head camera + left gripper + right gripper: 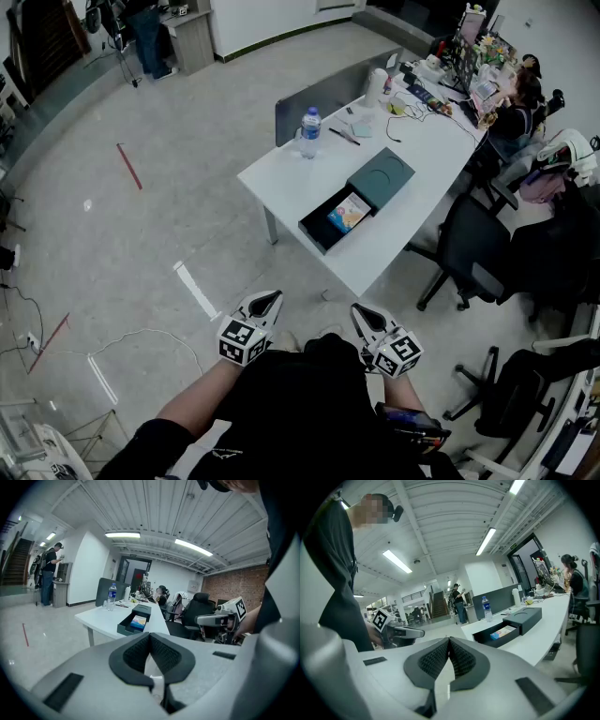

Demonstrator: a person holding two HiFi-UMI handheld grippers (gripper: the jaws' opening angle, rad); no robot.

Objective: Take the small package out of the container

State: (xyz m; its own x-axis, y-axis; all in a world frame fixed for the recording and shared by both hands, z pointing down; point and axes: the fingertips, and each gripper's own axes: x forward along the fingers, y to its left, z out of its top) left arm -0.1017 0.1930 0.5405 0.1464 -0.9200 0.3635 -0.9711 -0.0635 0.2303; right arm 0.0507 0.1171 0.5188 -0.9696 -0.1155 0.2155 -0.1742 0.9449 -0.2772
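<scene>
An open dark box (323,227) lies on the white table (281,178), its lid (382,176) beside it. Inside the box rests a small colourful package (349,214), also seen as the package (138,622) in the left gripper view and the package (504,631) in the right gripper view. My left gripper (269,302) and right gripper (363,316) are held close to my body, well short of the table, above the floor. Both are shut with nothing between the jaws; the left gripper (150,634) and right gripper (449,639) show their pads meeting.
A water bottle (309,131) stands at the table's far left edge, with pens and clutter (412,94) further along. Black office chairs (473,248) sit right of the table. A person (516,103) sits at the far end. Cables (141,337) lie on the floor.
</scene>
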